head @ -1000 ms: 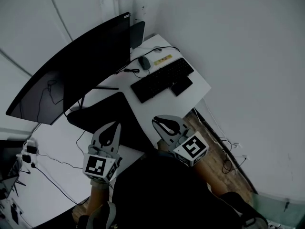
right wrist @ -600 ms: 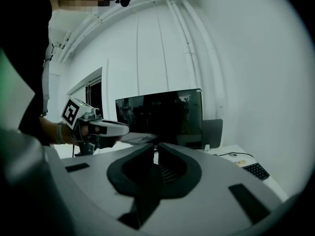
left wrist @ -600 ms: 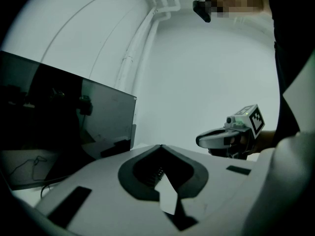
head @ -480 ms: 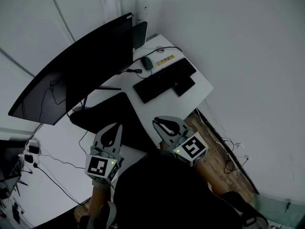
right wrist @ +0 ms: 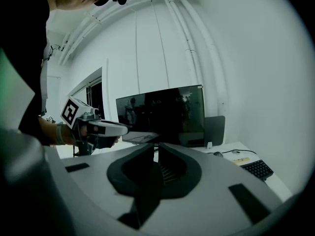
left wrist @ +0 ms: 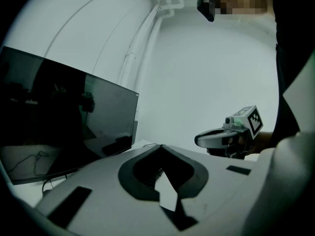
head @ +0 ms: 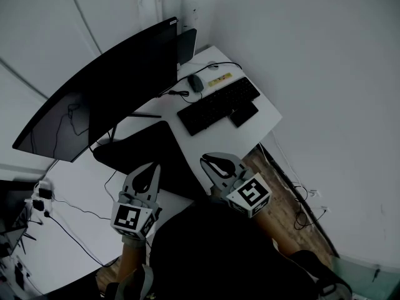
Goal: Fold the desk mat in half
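White desk [head: 265, 110]: black desk mat [head: 147, 147] lies flat just ahead of and between left gripper [head: 154, 167] and right gripper [head: 207, 160], both clenched empty; probably thin, limp, light, so pinch its near corners.

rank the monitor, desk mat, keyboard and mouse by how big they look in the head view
1. monitor
2. desk mat, partly covered at its near end, so its true extent is unsure
3. keyboard
4. mouse

A white worktop [head: 267, 109] stood in a corner of plain white walls [head: 325, 55]. Wood-plank floor [head: 281, 183] showed beside it, cables [head: 301, 210] trailing there. Light was dim.
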Action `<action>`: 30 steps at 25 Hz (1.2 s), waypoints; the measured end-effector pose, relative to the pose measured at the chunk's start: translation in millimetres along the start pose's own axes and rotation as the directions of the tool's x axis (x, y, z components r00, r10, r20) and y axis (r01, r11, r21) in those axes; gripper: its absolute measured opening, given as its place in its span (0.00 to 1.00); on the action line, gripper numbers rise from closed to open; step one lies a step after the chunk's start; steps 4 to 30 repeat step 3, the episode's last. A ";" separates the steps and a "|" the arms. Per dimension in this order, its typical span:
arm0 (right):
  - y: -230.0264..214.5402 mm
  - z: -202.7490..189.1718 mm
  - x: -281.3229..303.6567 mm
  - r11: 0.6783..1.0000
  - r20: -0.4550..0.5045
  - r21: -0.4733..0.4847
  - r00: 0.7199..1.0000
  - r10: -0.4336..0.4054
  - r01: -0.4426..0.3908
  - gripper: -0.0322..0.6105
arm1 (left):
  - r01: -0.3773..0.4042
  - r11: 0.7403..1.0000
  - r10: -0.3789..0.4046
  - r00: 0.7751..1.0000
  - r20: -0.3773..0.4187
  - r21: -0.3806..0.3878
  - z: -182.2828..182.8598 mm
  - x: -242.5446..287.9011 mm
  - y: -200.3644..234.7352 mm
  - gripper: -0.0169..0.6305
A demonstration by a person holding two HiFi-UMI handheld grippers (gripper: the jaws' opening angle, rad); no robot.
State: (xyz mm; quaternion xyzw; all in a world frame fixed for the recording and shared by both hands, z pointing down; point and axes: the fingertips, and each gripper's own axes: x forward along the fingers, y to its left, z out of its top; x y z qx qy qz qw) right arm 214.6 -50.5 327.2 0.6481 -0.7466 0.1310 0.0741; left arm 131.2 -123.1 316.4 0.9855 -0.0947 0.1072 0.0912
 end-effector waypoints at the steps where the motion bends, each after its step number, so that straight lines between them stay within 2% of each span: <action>1: -0.2 -1.1 0.4 1.000 0.001 0.000 1.000 0.001 -0.001 0.11 | -0.004 1.000 0.004 1.000 0.000 0.000 -0.6 -0.6 0.2 0.04; 30: -0.5 -2.6 1.3 1.000 0.003 0.001 1.000 0.004 -0.004 0.11 | -0.009 1.000 0.009 1.000 0.000 0.002 -1.7 -1.9 0.5 0.04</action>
